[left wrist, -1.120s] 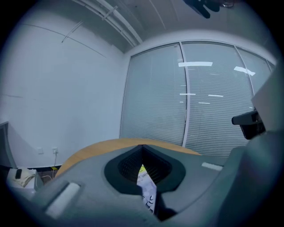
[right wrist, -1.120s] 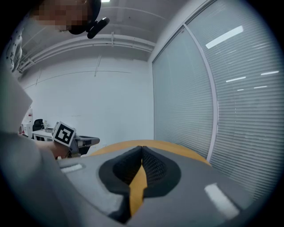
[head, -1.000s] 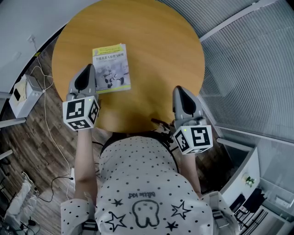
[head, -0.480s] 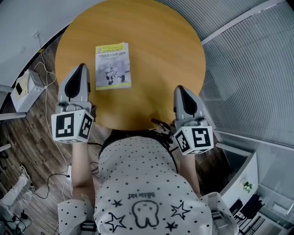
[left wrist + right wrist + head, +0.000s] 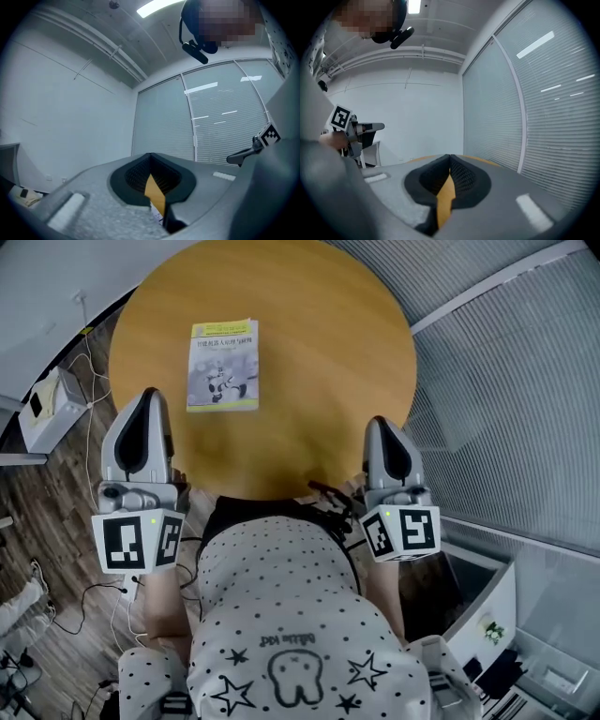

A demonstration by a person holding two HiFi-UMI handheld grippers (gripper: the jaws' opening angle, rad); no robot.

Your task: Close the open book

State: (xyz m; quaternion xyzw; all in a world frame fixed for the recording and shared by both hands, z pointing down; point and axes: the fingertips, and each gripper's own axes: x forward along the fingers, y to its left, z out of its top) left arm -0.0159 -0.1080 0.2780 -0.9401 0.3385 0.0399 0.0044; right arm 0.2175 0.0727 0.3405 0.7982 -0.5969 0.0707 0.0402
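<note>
The book lies closed, cover up, on the left half of the round wooden table. My left gripper hovers by the table's left edge, nearer to me than the book and apart from it. Its jaws are shut on nothing, and in the left gripper view the left gripper points level at the wall and blinds. My right gripper sits at the table's near right edge, far from the book. The right gripper has its pads meeting at the tips with nothing between them.
A white box and loose cables lie on the wooden floor at the left. Window blinds run along the right. The person's dotted shirt fills the bottom of the head view.
My left gripper has pulled back from beside the book, toward me and to the left, and risen. The right gripper drew back slightly. The book stays closed in place.
</note>
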